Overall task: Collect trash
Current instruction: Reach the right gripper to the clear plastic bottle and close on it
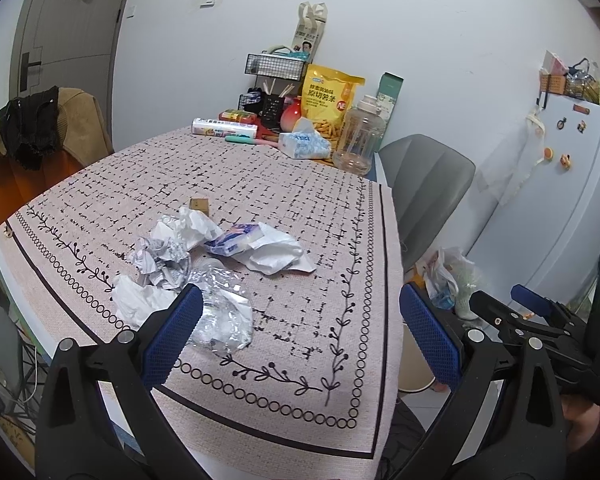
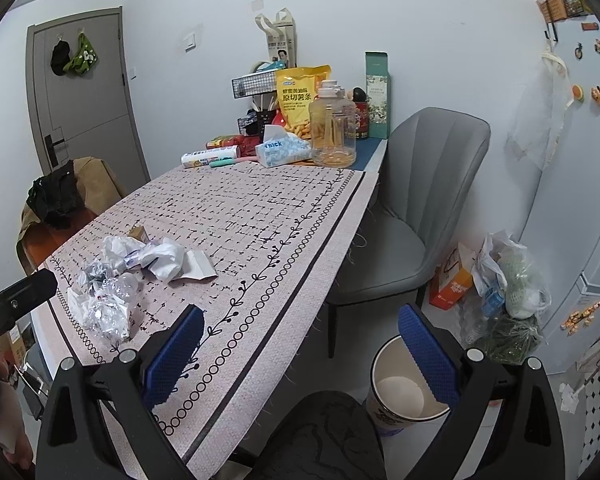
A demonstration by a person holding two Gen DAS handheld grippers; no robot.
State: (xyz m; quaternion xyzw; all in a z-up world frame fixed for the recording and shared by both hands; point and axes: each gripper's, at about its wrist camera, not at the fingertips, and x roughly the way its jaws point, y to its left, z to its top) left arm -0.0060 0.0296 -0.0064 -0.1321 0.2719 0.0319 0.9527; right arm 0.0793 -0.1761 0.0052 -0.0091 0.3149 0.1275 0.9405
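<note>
A heap of trash lies near the table's front left corner: a crushed clear plastic bottle (image 1: pixel 220 312), crumpled printed paper (image 1: pixel 158 258), white tissues (image 1: pixel 136 300), a blue-and-white wrapper (image 1: pixel 236 240) and a small cardboard piece (image 1: pixel 199 205). The heap also shows in the right wrist view (image 2: pixel 112 280). My left gripper (image 1: pixel 300 332) is open and empty, its left finger just in front of the crushed bottle. My right gripper (image 2: pixel 300 352) is open and empty, over the table's right edge. A white trash bin (image 2: pixel 396 392) stands on the floor below it.
The tablecloth-covered table (image 1: pixel 300 208) holds a tissue pack (image 1: pixel 308 146), a large clear jug (image 1: pixel 358 140), a yellow snack bag (image 1: pixel 328 98) and a wire rack (image 1: pixel 276 68) at the back. A grey chair (image 2: pixel 412 216) and filled bags (image 2: pixel 504 288) stand on the right.
</note>
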